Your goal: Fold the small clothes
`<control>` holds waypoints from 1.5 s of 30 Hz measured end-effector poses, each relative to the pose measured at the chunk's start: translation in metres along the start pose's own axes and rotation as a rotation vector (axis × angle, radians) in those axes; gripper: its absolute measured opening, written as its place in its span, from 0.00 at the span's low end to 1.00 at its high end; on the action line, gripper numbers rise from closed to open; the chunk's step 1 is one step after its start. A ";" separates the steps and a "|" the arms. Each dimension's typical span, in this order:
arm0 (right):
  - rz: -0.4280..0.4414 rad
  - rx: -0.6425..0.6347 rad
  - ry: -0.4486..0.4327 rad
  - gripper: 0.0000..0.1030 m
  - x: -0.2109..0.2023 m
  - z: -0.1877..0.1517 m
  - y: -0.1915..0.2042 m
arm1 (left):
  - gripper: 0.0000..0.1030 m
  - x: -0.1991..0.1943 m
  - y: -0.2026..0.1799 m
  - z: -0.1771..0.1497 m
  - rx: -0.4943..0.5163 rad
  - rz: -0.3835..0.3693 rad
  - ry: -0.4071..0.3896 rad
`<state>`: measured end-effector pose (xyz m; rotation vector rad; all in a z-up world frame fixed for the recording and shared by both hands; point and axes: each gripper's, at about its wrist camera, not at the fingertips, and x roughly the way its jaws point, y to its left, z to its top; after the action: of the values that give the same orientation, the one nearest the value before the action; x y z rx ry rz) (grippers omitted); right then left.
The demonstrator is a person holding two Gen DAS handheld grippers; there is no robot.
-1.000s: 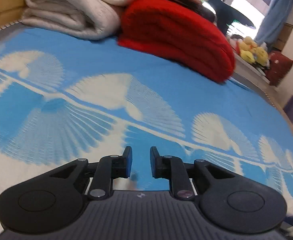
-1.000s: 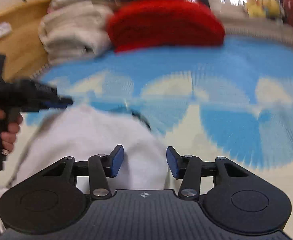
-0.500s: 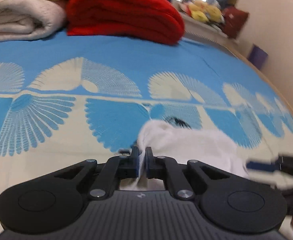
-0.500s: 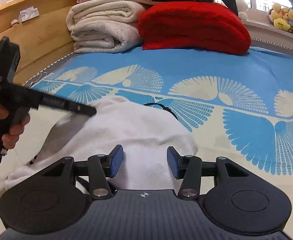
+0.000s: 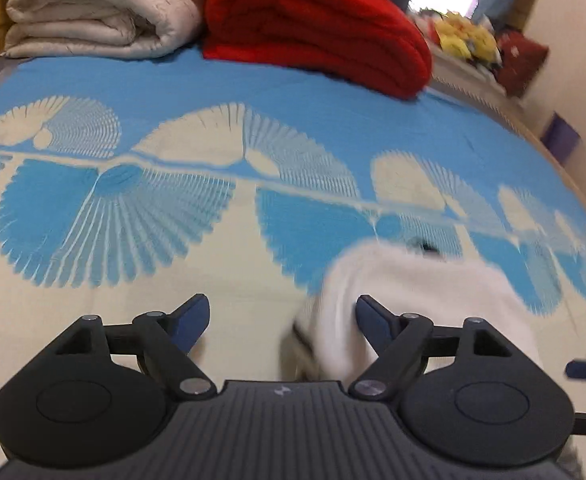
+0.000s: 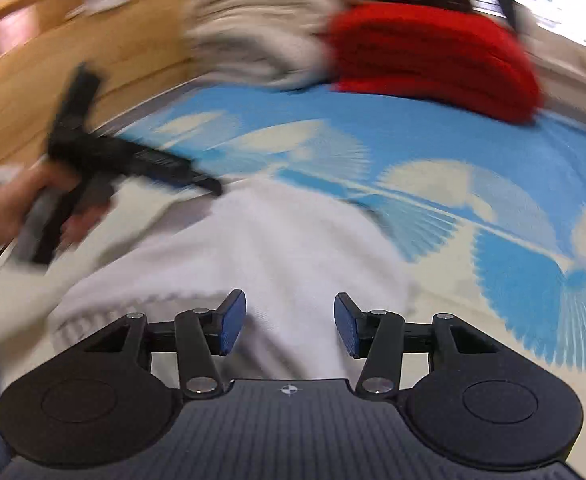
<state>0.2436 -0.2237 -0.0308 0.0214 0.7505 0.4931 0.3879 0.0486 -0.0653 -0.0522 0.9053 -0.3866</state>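
A small white garment (image 5: 405, 292) lies bunched on the blue and cream bedspread (image 5: 173, 208). In the left wrist view my left gripper (image 5: 281, 316) is open wide, and the garment's left edge lies between its fingers, against the right one. In the right wrist view the garment (image 6: 277, 248) spreads out below my right gripper (image 6: 289, 322), which is open and empty just above the cloth. The left gripper (image 6: 209, 184) shows there too, hand-held, its tip at the garment's far left edge.
A folded red blanket (image 5: 317, 28) and folded cream blankets (image 5: 93, 12) are stacked at the head of the bed. A wooden bed frame (image 6: 73, 92) runs along the left. Soft toys (image 5: 465, 40) sit at the far right.
My left gripper was shut on the garment's edge half a second ago and has now opened wide and let it go. My right gripper stays open and the view swings, blurred.
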 end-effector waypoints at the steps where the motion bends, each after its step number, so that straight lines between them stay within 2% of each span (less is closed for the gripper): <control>1: 0.024 -0.061 0.012 0.50 -0.007 -0.001 0.008 | 0.82 -0.005 0.000 -0.007 0.002 -0.005 0.004; 4: 0.052 -0.247 0.084 0.47 -0.018 -0.013 0.031 | 0.82 -0.012 -0.006 -0.032 0.029 -0.060 0.045; 5: 0.060 -0.296 0.107 0.41 -0.017 -0.018 0.038 | 0.85 -0.009 -0.010 -0.040 0.074 -0.046 0.044; 6: 0.067 -0.330 0.122 0.38 -0.015 -0.024 0.043 | 0.86 -0.002 -0.015 -0.048 0.122 0.009 0.055; 7: 0.076 -0.339 0.142 0.37 -0.011 -0.029 0.045 | 0.87 0.004 -0.016 -0.052 0.137 0.038 0.066; 10: 0.086 -0.333 0.130 0.37 -0.006 -0.038 0.046 | 0.88 -0.001 -0.010 -0.050 0.089 0.045 0.047; 14: 0.077 -0.270 0.085 0.38 -0.016 -0.040 0.040 | 0.92 -0.043 -0.008 -0.059 -0.008 0.095 -0.024; 15: 0.079 -0.251 0.076 0.41 -0.021 -0.037 0.035 | 0.93 -0.057 -0.011 -0.063 -0.025 0.125 -0.028; 17: 0.087 -0.188 0.022 0.60 -0.040 -0.028 0.025 | 0.93 -0.085 -0.019 -0.077 -0.086 0.223 -0.019; 18: 0.086 -0.141 -0.024 0.65 -0.050 -0.025 0.017 | 0.93 -0.100 -0.021 -0.087 -0.130 0.234 -0.033; 19: 0.081 -0.090 -0.067 0.74 -0.059 -0.021 0.007 | 0.93 -0.114 -0.023 -0.098 -0.180 0.219 -0.038; 22: 0.058 0.055 -0.138 0.78 -0.070 -0.007 -0.026 | 0.93 -0.141 -0.031 -0.125 -0.338 0.148 -0.008; 25: 0.038 0.168 -0.140 0.82 -0.058 0.014 -0.064 | 0.93 -0.151 -0.041 -0.146 -0.497 0.070 0.018; 27: 0.047 0.229 -0.093 0.84 -0.037 0.028 -0.087 | 0.93 -0.146 -0.045 -0.160 -0.612 -0.031 0.044; 29: 0.059 0.288 0.010 0.84 -0.004 0.043 -0.110 | 0.93 -0.130 -0.045 -0.172 -0.719 -0.124 0.095; 33: 0.094 0.428 0.218 0.84 0.071 0.058 -0.132 | 0.93 -0.092 -0.031 -0.186 -0.887 -0.131 0.196; 35: 0.118 0.451 0.306 0.84 0.105 0.057 -0.138 | 0.93 -0.088 -0.020 -0.192 -0.979 -0.167 0.172; 37: 0.127 0.416 0.352 0.88 0.126 0.053 -0.132 | 0.93 -0.088 -0.010 -0.187 -1.025 -0.160 0.161; 39: 0.150 0.373 0.378 0.91 0.142 0.048 -0.129 | 0.78 -0.089 -0.005 -0.181 -1.046 -0.110 0.152; 40: 0.162 0.366 0.381 0.91 0.146 0.045 -0.126 | 0.58 -0.091 -0.004 -0.177 -1.037 -0.069 0.141; 41: 0.179 0.378 0.378 0.86 0.149 0.042 -0.125 | 0.44 -0.090 -0.004 -0.173 -1.008 -0.064 0.139; 42: 0.194 0.386 0.369 0.76 0.148 0.040 -0.125 | 0.41 -0.089 -0.004 -0.167 -0.965 -0.062 0.143; 43: 0.232 0.388 0.354 0.55 0.145 0.038 -0.125 | 0.36 -0.086 -0.008 -0.158 -0.894 -0.048 0.153; 44: 0.253 0.390 0.334 0.46 0.139 0.037 -0.124 | 0.34 -0.082 -0.012 -0.146 -0.776 -0.032 0.176; 45: 0.245 0.373 0.312 0.42 0.132 0.038 -0.122 | 0.33 -0.074 -0.016 -0.125 -0.632 -0.017 0.206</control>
<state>0.4024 -0.2682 -0.1121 0.3952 1.1465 0.5905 0.2456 0.0736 -0.0836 -0.6090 1.2046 -0.1093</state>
